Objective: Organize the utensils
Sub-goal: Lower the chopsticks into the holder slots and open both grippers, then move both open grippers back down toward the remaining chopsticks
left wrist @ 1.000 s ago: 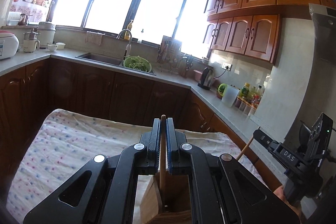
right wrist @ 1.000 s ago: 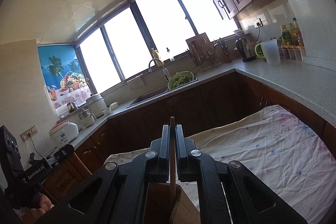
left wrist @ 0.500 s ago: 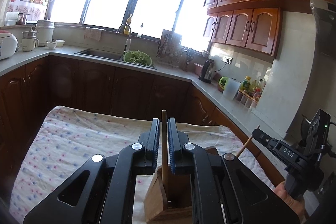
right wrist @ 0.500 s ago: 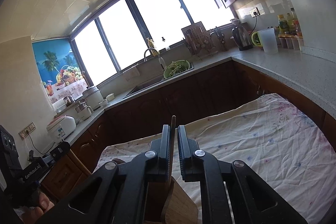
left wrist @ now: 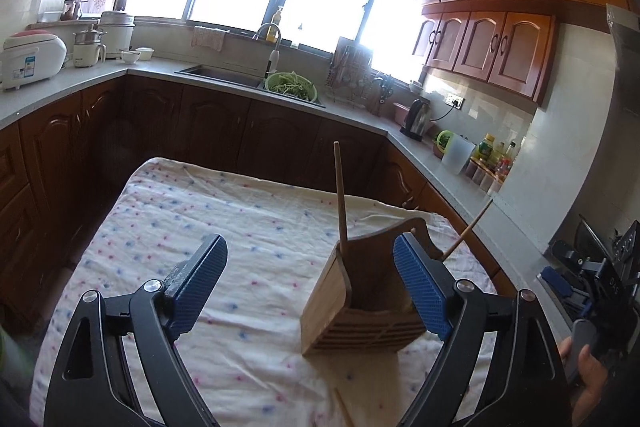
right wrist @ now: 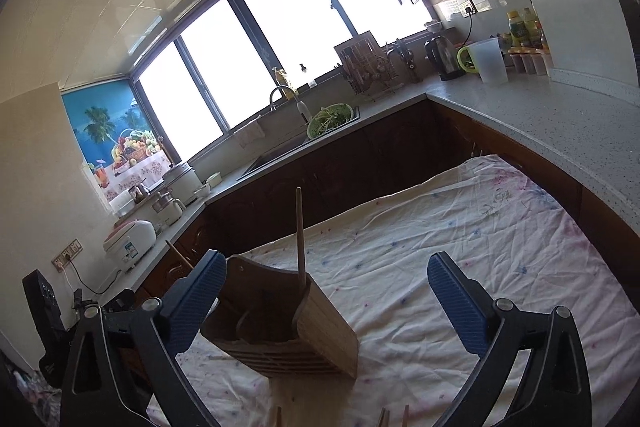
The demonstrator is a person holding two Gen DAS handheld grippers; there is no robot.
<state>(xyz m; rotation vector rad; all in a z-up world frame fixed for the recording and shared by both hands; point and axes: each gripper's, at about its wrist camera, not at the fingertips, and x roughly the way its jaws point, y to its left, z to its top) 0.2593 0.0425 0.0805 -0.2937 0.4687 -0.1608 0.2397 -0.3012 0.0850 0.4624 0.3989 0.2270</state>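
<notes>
A wooden utensil holder [left wrist: 362, 301] stands on the flowered tablecloth [left wrist: 240, 227]. One wooden chopstick [left wrist: 341, 195] stands upright in its near corner, and a second stick [left wrist: 466, 229] leans out behind it. My left gripper [left wrist: 316, 285] is open and empty above the cloth, its right finger beside the holder. In the right wrist view the holder [right wrist: 288, 331] holds the upright chopstick [right wrist: 300, 235] and the leaning stick [right wrist: 178, 254]. My right gripper [right wrist: 326, 301] is open and empty, with the holder near its left finger. More stick tips [right wrist: 386, 417] show at the bottom edge.
Another wooden stick [left wrist: 343, 407] lies on the cloth near the bottom edge. Dark kitchen cabinets [left wrist: 208, 131] and a grey counter with a sink [left wrist: 220, 73] ring the table. A kettle [left wrist: 416, 117] and bottles [left wrist: 492, 155] stand on the right counter.
Both grippers were shut on upright chopsticks over the holder. Both have opened and drawn back, leaving the chopsticks in the holder.
</notes>
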